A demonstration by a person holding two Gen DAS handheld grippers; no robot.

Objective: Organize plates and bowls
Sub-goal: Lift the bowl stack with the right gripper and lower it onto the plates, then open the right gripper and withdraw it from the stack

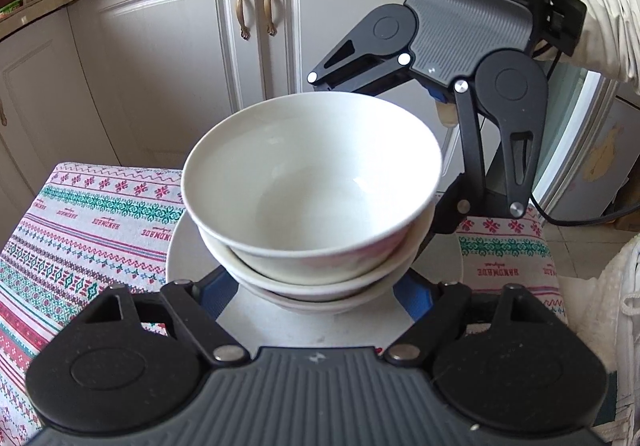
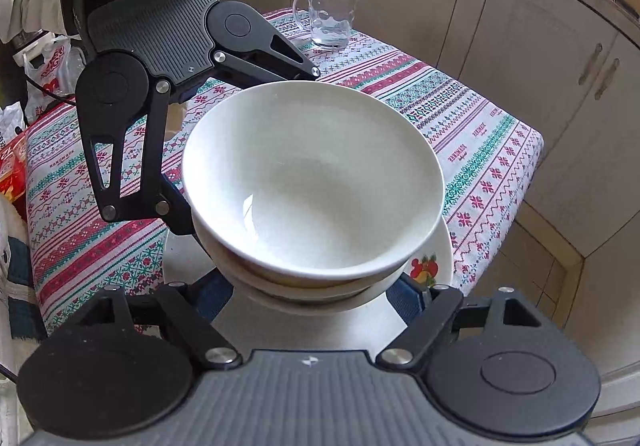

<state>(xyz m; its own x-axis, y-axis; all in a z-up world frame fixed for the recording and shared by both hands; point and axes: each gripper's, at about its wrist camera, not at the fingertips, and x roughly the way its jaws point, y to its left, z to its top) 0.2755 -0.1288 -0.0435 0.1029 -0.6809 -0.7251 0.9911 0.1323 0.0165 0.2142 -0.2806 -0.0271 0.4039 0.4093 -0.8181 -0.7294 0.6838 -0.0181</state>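
My left gripper and right gripper, jaws spread, flank the stacked white ceramic bowls from opposite sides. Can't tell if the fingers touch. Stack sits on a white round plate.

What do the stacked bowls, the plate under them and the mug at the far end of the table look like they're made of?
Stacked bowls: likely glazed ceramic or porcelain, being opaque off-white with glossy highlights.
Plate: probably the same glazed ceramic, white and smooth, with a printed fruit design at the rim.
Mug: clear glass, since the tablecloth shows through it.
Tablecloth: patterned woven fabric.
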